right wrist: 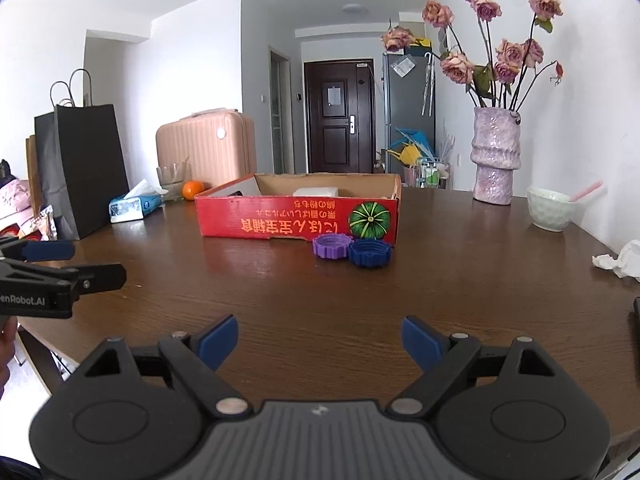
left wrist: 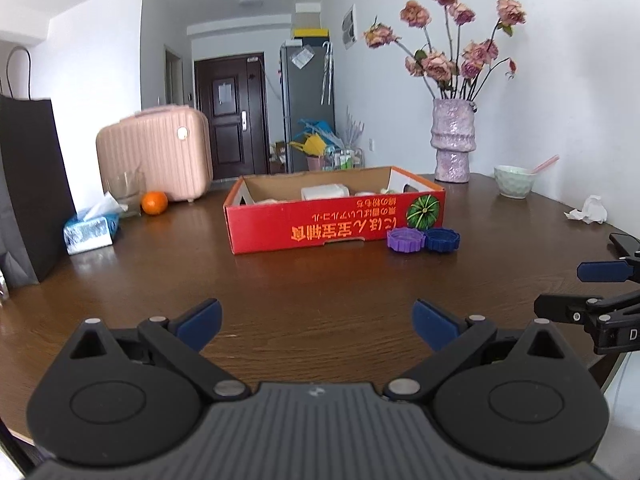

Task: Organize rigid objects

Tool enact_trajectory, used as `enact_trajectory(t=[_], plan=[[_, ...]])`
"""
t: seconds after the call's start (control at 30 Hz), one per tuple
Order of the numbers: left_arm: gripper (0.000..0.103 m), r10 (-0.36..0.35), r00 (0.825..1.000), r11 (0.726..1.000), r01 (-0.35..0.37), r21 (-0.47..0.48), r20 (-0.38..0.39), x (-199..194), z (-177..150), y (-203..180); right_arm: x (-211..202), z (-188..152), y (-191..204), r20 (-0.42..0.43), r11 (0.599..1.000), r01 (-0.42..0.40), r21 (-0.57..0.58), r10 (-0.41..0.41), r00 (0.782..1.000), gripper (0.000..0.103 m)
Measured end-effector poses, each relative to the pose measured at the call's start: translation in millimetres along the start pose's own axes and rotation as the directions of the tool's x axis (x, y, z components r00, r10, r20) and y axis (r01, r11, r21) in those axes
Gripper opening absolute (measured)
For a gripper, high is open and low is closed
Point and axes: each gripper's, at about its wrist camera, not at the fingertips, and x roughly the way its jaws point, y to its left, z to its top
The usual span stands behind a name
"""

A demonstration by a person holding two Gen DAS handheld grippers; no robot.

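Fingers of the left gripper (left wrist: 316, 326) and right gripper (right wrist: 319, 344) stand spread wide and released, nothing between the blue pads, both low over the near part of the desk (left wrist: 320, 276) and well short of any object. Purple cap (right wrist: 331, 247) and dark blue cap (right wrist: 370, 253) lie touching each other on the desk, just in front of the right end of the red cardboard box (right wrist: 298, 218), whose open top already holds pale items. Likely step: reach for a cap. The right gripper faces them more squarely; approach low, straddle one ridged rim only, and take the outer blue cap first so its neighbour is not nudged, then lift clear of the box wall before lowering inside.
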Motion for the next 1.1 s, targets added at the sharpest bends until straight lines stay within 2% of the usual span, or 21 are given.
enact_trajectory(t=[0.27, 0.37, 0.4, 0.6, 0.67, 0.7, 0.73, 0.83, 1.0, 1.03, 1.1], plan=[[0.103, -0.020, 0.999, 0.999, 0.018, -0.043, -0.042, 50, 17, 3, 65, 35, -28, -0.056, 0.999, 0.032, -0.003, -0.032, 0.998, 0.086], [0.103, -0.031, 0.998, 0.999, 0.029, -0.032, -0.052, 71, 26, 0, 102, 52, -44, -0.090, 0.999, 0.031, 0.022, -0.029, 0.995, 0.080], [0.103, -0.035, 0.998, 0.999, 0.034, -0.026, -0.058, 78, 29, -1, 115, 57, -50, -0.105, 0.999, 0.033, 0.030, -0.030, 0.994, 0.077], [0.103, -0.068, 0.991, 0.995, 0.077, 0.070, -0.118, 132, 41, -20, 191, 75, -61, -0.196, 0.998, 0.050, -0.027, -0.054, 0.979, 0.077], [0.103, -0.097, 0.987, 0.989, 0.110, 0.094, -0.130, 147, 44, -26, 208, 76, -62, -0.210, 0.999, 0.040, -0.036, -0.046, 0.977, 0.073], [0.103, -0.114, 0.984, 0.986, 0.128, 0.107, -0.135, 156, 47, -30, 215, 76, -63, -0.225, 0.999, 0.029, -0.043, -0.038, 0.974, 0.065], [0.103, -0.121, 0.983, 0.983, 0.138, 0.118, -0.136, 163, 49, -35, 219, 75, -63, -0.236, 0.999, 0.020, -0.044, -0.030, 0.971, 0.051], [0.103, -0.155, 0.977, 0.972, 0.177, 0.154, -0.148, 186, 59, -50, 217, 71, -69, -0.241, 0.999, 0.017, -0.036, -0.025, 0.970, 0.050], [0.101, -0.237, 0.949, 0.952, 0.269, 0.146, -0.206, 229, 69, -81, 197, 64, -89, -0.237, 0.997, 0.076, -0.034, -0.082, 0.968, 0.050], [0.099, -0.235, 0.949, 0.952, 0.269, 0.148, -0.210, 238, 69, -87, 193, 62, -94, -0.240, 0.996, 0.087, -0.031, -0.092, 0.966, 0.050], [0.083, -0.214, 0.951, 0.956, 0.251, 0.155, -0.223, 254, 68, -94, 186, 60, -103, -0.243, 0.995, 0.099, -0.020, -0.101, 0.965, 0.050]])
